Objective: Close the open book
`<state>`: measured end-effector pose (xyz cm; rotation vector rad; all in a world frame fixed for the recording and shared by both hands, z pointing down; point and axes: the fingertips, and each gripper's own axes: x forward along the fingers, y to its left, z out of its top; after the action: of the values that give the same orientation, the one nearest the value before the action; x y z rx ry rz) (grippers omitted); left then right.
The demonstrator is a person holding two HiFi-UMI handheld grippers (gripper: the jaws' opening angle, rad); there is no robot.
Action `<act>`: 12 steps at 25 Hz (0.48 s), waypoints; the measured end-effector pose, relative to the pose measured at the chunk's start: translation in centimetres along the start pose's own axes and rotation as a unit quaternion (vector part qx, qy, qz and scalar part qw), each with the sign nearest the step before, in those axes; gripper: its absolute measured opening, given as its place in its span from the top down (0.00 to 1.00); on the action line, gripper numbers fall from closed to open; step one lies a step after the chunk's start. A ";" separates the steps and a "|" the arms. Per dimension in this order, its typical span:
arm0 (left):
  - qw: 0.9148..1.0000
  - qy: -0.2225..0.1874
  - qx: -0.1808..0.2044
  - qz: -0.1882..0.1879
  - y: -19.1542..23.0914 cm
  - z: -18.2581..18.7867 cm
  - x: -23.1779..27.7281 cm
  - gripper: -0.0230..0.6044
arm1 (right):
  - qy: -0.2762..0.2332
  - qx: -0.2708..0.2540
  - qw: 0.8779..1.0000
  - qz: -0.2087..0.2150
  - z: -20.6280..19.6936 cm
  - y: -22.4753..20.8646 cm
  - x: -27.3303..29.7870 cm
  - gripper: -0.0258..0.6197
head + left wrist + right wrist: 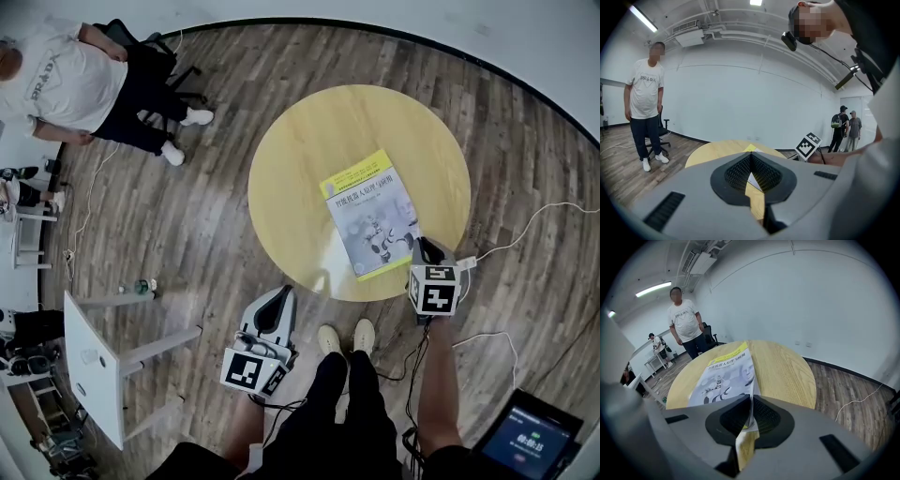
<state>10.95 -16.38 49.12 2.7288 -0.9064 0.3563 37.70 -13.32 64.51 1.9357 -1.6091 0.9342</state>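
Observation:
The book (370,214) lies flat and closed, cover up, on the right part of the round yellow table (300,159). My right gripper (427,248) sits at the book's near right corner, pointing steeply down, jaws shut. In the right gripper view the book (726,373) stretches away from the shut jaws (751,397), its right edge running up to the tips. I cannot tell whether they touch it. My left gripper (281,298) hangs off the table's near edge, clear of the book. In the left gripper view its jaws (751,155) meet at the tips with nothing in them.
A person in a white shirt (66,84) stands by an office chair (155,56) at the far left. A white side table (94,366) stands at the near left. Cables (525,234) trail across the wooden floor on the right, and a tablet (530,441) sits at the bottom right.

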 end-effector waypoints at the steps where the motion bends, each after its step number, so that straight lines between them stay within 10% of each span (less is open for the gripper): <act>1: 1.000 0.002 -0.001 -0.001 0.0 -0.4 0.2 0.97 | -0.001 -0.001 1.000 -0.001 -0.1 -0.1 0.2 0.92; 12: 1.000 0.017 -0.010 -0.005 0.0 -2.5 1.0 0.97 | 0.003 0.000 1.000 -0.002 -1.1 -0.8 1.2 0.91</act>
<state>11.31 -16.15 51.78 2.7010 -0.8823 0.3879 38.35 -13.21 66.21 1.9344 -1.6015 0.9380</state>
